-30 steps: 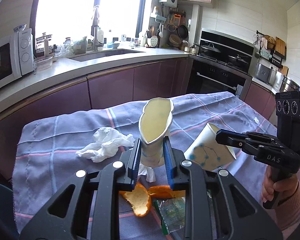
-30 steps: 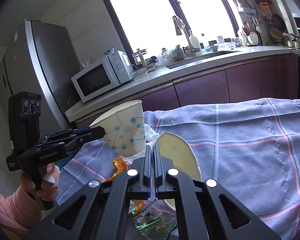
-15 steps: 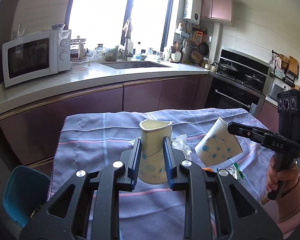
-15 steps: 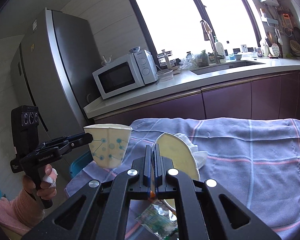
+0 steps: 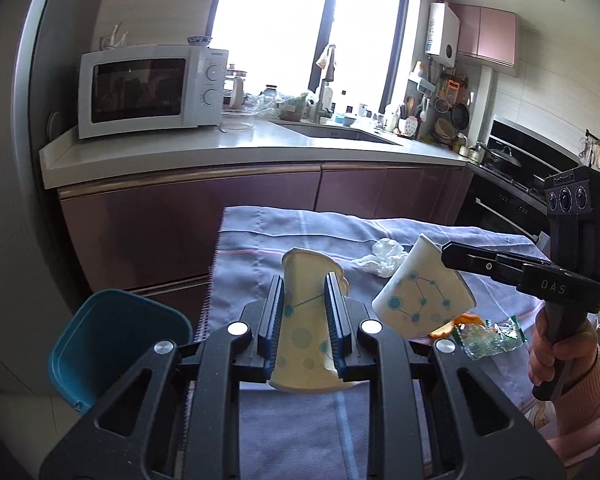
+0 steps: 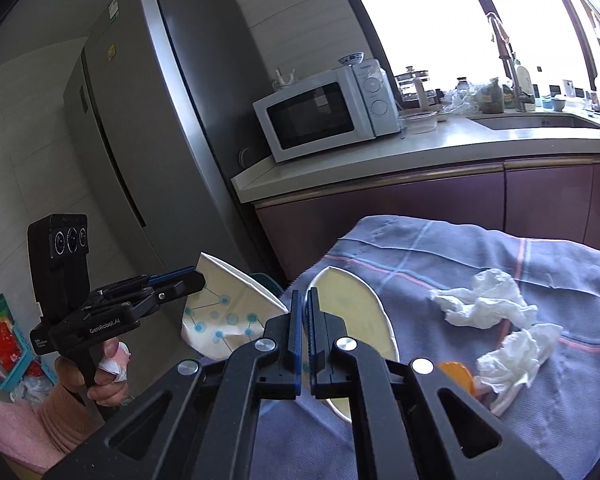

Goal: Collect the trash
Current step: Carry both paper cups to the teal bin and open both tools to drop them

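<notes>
My left gripper (image 5: pixel 304 312) is shut on a squashed paper cup (image 5: pixel 306 344) with blue dots, held above the table's left edge. It also shows in the right wrist view (image 6: pixel 228 320). My right gripper (image 6: pixel 305 320) is shut on the rim of a second flattened paper cup (image 6: pixel 352 320), seen in the left wrist view (image 5: pixel 424 300). A teal bin (image 5: pixel 116 344) stands on the floor left of the table. Crumpled tissues (image 6: pixel 484 300), orange peel (image 6: pixel 456 374) and a clear wrapper (image 5: pixel 488 338) lie on the cloth.
The table wears a blue plaid cloth (image 6: pixel 460 248). A kitchen counter with a white microwave (image 5: pixel 148 88) and a sink runs behind. A grey fridge (image 6: pixel 140 120) stands to the left. An oven (image 5: pixel 512 208) is at the right.
Both grippers have swung left with their cups, toward the table's left edge. The teal bin has come fully into the left wrist view.
</notes>
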A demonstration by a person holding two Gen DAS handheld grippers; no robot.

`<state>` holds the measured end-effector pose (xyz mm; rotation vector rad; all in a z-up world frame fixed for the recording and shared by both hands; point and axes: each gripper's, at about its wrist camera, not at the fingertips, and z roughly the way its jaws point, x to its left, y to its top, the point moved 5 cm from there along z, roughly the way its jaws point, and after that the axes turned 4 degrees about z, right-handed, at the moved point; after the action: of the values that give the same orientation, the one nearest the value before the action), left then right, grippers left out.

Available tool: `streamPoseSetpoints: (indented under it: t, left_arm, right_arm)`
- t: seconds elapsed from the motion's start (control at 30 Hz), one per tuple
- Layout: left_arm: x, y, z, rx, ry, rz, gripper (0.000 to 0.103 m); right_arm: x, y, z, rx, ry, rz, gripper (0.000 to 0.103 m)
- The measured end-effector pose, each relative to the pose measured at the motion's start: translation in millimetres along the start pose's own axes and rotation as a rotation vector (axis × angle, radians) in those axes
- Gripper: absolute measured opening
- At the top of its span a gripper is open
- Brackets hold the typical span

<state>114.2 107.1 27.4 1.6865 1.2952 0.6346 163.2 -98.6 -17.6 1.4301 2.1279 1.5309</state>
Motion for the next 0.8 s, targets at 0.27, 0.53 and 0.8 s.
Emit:
streamPoseSetpoints:
  t: [0.27,0.53,0.8]
  left_arm:
    - [78,-6,-34,-0.022,0.149,-0.075,0.021]
    - [148,-22,-42,0.006,0.261,-0.147,0.021]
    - [187,-49,-9,0.086,0.299,-0.206,0.021]
  right_arm:
    - [51,15,61,0.058,0.124,-0.050,0.002]
    - [94,26,120,0.116,0.206,-0.077,0.002]
    - [116,18,182,0.215,0.212,-0.088,0.002]
